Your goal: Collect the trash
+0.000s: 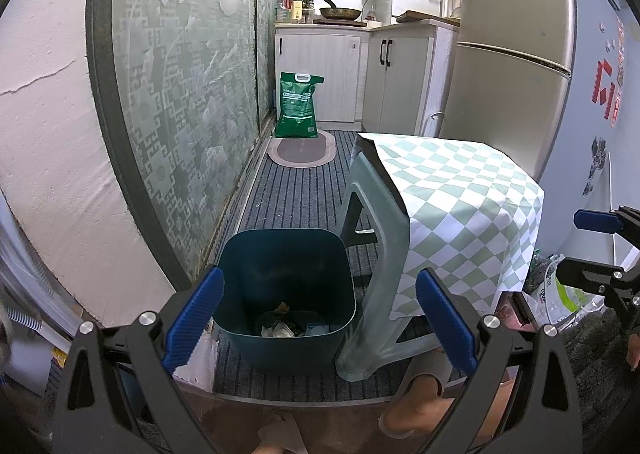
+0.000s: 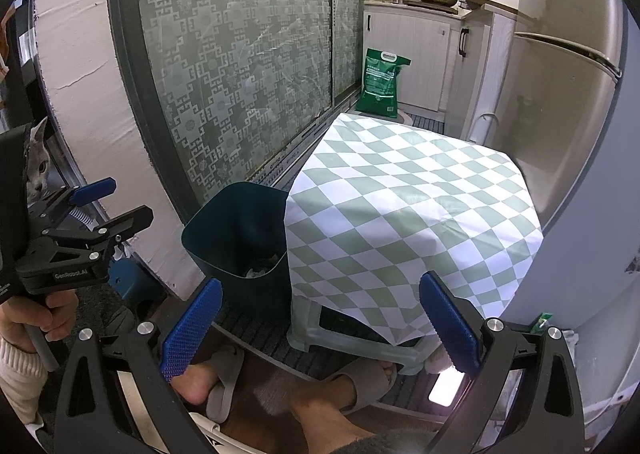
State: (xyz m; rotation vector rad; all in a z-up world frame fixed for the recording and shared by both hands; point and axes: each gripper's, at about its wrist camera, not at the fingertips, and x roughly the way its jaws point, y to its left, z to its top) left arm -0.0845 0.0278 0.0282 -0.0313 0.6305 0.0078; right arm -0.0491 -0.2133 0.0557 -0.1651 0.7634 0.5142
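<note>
**Left wrist view: both grippers empty, bin beside the stool**

Left wrist view, near field: left gripper point(image 1: 318, 314) spread wide, blue pads well apart, nothing between them. A foot in a slipper point(image 1: 416, 398) shows below the right finger. Just ahead, the dark teal bin point(image 1: 248, 254) stands upright on the striped mat point(image 1: 296, 190), touching or just beside the plastic stool point(image 1: 368, 318) to its right. Trash point(image 1: 282, 328) lies in the bottom of the bin: crumpled paper and scraps, too small to identify. A checked cloth point(image 1: 460, 206) covers the stool top and hangs down its near side. The right gripper point(image 1: 592, 250) appears at the right edge, spread.

Right wrist view: right gripper point(image 2: 320, 318) spread, empty, above both slippered feet. The person's hand point(image 2: 36, 314) grips the left gripper's handle at left. A cat point(image 2: 38, 166) looks out behind it.

Far field: green bag point(image 1: 298, 104) standing by the cupboards point(image 1: 320, 74), small oval rug point(image 1: 302, 150) before it, fridge point(image 1: 516, 54) at right, pan point(image 1: 338, 12) on the counter.
</note>
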